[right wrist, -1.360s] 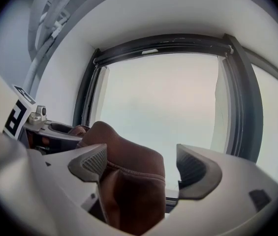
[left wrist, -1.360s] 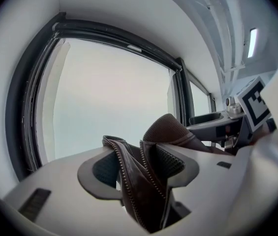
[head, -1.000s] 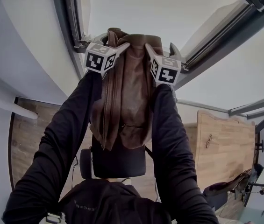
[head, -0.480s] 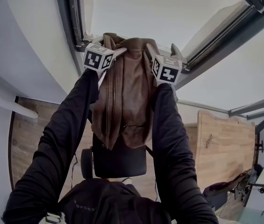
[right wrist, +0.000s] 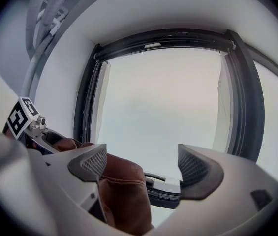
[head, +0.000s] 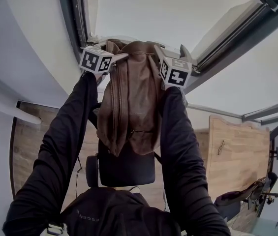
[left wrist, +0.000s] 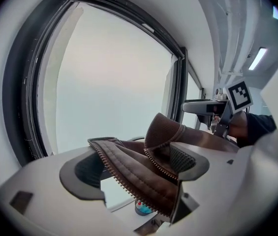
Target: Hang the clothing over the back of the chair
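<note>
A brown zip-up jacket (head: 131, 102) hangs high in front of the window between my two grippers. Its hem reaches the top of a dark chair back (head: 126, 171) below. My left gripper (head: 107, 48) is at the collar's left side. In the left gripper view its jaws (left wrist: 136, 168) stand wide apart. The zipper edge (left wrist: 129, 173) lies across them and rests on the right-hand jaw, clear of the left pad. My right gripper (head: 170, 50) is at the collar's right side. Its jaws (right wrist: 142, 165) are also wide apart, and the brown cloth (right wrist: 124, 191) hangs at the left-hand finger.
A dark window frame (head: 75, 23) runs behind the jacket. A wooden desk (head: 237, 151) stands at the right, with a second chair (head: 242, 198) beyond its near corner. Wooden floor (head: 28, 146) shows at the left. A person's dark sleeves fill the lower middle.
My left gripper has shifted to the left, away from the collar, and its jaws stand wider. The top of the jacket has sagged a little. The right gripper has stayed put.
</note>
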